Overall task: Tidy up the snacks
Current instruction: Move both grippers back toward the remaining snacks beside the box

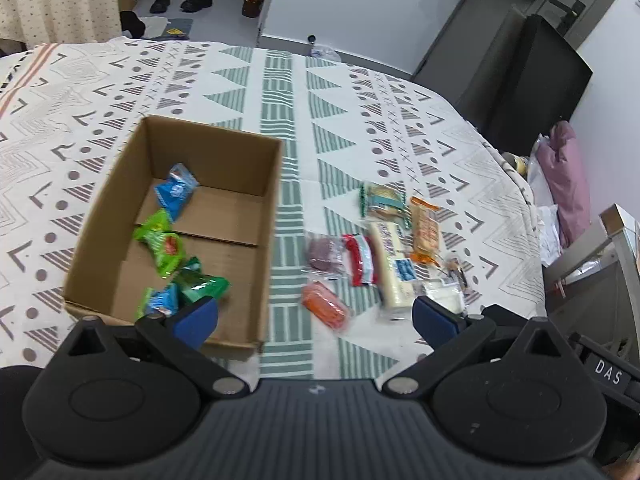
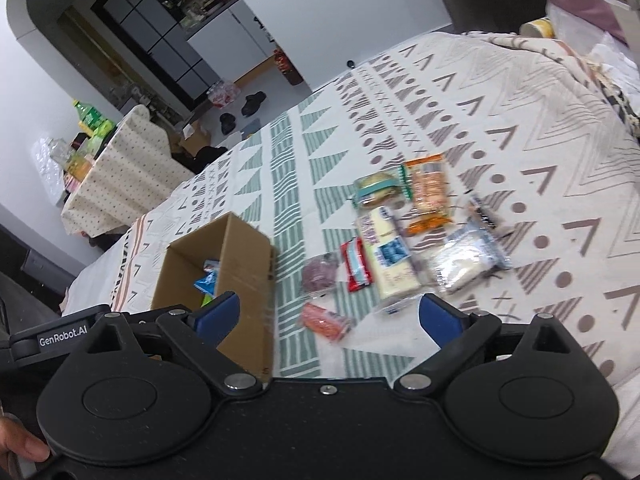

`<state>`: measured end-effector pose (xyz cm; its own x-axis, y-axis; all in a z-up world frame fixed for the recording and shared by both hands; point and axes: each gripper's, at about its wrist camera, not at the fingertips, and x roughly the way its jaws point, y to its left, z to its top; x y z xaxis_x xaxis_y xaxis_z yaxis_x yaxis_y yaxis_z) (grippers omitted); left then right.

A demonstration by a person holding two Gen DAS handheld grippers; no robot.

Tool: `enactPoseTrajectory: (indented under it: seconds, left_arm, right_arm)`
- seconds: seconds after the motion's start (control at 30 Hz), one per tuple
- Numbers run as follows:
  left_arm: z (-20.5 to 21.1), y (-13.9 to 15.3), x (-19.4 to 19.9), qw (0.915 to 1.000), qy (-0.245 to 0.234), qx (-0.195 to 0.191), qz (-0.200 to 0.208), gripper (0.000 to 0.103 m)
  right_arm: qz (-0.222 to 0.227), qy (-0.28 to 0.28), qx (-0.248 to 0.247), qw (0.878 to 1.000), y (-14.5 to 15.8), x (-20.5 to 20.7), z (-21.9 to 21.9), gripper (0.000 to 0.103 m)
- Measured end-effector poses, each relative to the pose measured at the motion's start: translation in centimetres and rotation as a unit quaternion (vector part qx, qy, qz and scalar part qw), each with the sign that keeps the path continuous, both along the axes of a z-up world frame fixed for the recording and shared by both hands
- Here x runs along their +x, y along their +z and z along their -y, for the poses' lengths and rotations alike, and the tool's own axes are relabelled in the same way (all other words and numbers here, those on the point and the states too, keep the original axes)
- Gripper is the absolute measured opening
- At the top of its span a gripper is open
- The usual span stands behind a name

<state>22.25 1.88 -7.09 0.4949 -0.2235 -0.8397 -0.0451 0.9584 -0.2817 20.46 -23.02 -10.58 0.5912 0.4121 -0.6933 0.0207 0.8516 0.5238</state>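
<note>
An open cardboard box (image 1: 240,168) (image 2: 248,256) stands on the patterned tablecloth (image 1: 280,92) and holds several blue and green snack packets (image 1: 168,246). Right of the box lie loose snacks: an orange packet (image 1: 325,307) (image 2: 322,320), a purple one (image 1: 323,254) (image 2: 319,274), a red-and-white one (image 1: 362,260) (image 2: 356,266), a long pale bar (image 1: 394,264) (image 2: 388,258), an orange cracker pack (image 1: 426,232) (image 2: 430,188), a sandwich pack (image 1: 384,200) (image 2: 378,186) and a clear white packet (image 2: 464,260). My left gripper (image 1: 316,322) hovers open near the box's front right corner. My right gripper (image 2: 330,316) is open above the orange packet. Both are empty.
The table's right edge drops off beside pink fabric (image 1: 568,176) and a dark cabinet (image 1: 520,80). Shoes (image 1: 180,2) and bottles sit on the floor beyond the far edge. A second cloth-covered table (image 2: 120,168) stands at the left. A person's thumb (image 2: 24,448) grips the right tool.
</note>
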Motion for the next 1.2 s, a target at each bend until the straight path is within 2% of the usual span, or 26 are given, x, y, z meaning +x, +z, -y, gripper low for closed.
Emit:
enactPoseTrajectory:
  seconds: [0.5, 0.63, 0.8, 0.87, 0.93, 1.03, 1.2]
  left_arm:
    - [4.1, -1.4, 1.0, 0.9999, -0.005, 0.013, -0.004, 0.103]
    - [5.0, -2.6, 1.6, 0.9995, 0.001, 0.022, -0.022, 0.103]
    - [6.0, -4.2, 2.3, 0.9987, 0.002, 0.027, -0.043, 0.103]
    - [6.4, -4.8, 2.5, 0.9986, 0.003, 0.026, -0.047, 0.102]
    - [6.7, -5.4, 2.8, 0.9984, 0.007, 0.022, -0.052, 0.101]
    - [7.2, -6.3, 3.1, 0.9983, 0.010, 0.022, -0.054, 0.099]
    - [7.4, -7.9, 3.8, 0.9975, 0.027, 0.013, -0.064, 0.079]
  right_arm:
    - [-0.006, -0.023, 0.011, 1.000, -2.2, -0.2, 5.0, 0.098]
    - [-0.028, -0.038, 0.025, 0.999, -3.8, 0.3, 5.8, 0.099]
    - [-0.035, -0.040, 0.040, 0.998, -5.0, 1.3, 6.4, 0.098]
    - [-0.041, -0.036, 0.057, 0.997, -5.7, 1.8, 6.5, 0.095]
    - [-0.054, -0.035, 0.070, 0.996, -6.6, 2.5, 6.7, 0.084]
    - [-0.078, -0.041, 0.084, 0.993, -8.0, 3.4, 6.9, 0.074]
    - [-0.095, -0.046, 0.099, 0.989, -9.4, 4.2, 7.2, 0.059]
